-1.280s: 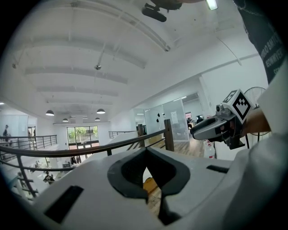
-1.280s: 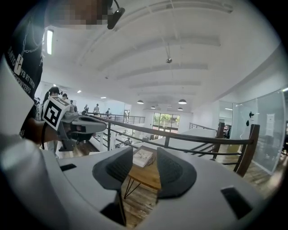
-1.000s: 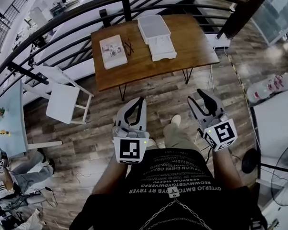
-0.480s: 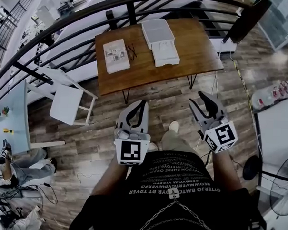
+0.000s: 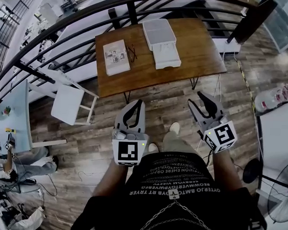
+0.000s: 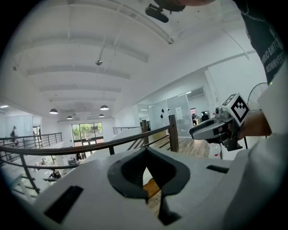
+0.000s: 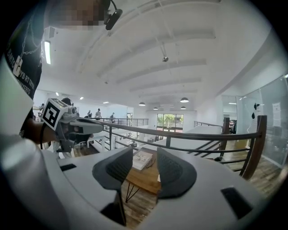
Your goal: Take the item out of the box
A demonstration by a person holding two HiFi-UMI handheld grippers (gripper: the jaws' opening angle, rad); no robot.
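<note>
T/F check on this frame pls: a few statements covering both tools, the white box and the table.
1. The white rectangular box sits on the brown wooden table. True.
2. The right tool has its jaws apart with nothing between them. True.
3. The left tool is clamped on the box. False: its jaw tips meet on nothing, well short of the table.
4. The printed booklet lies on the floor. False: it lies on the table, left of the box in the head view.

The left claw (image 5: 137, 104) and the right claw (image 5: 198, 99) are held level, side by side and apart, both pointed forward. The left jaws are closed tip to tip on nothing. The right jaws are spread apart, empty.
</note>
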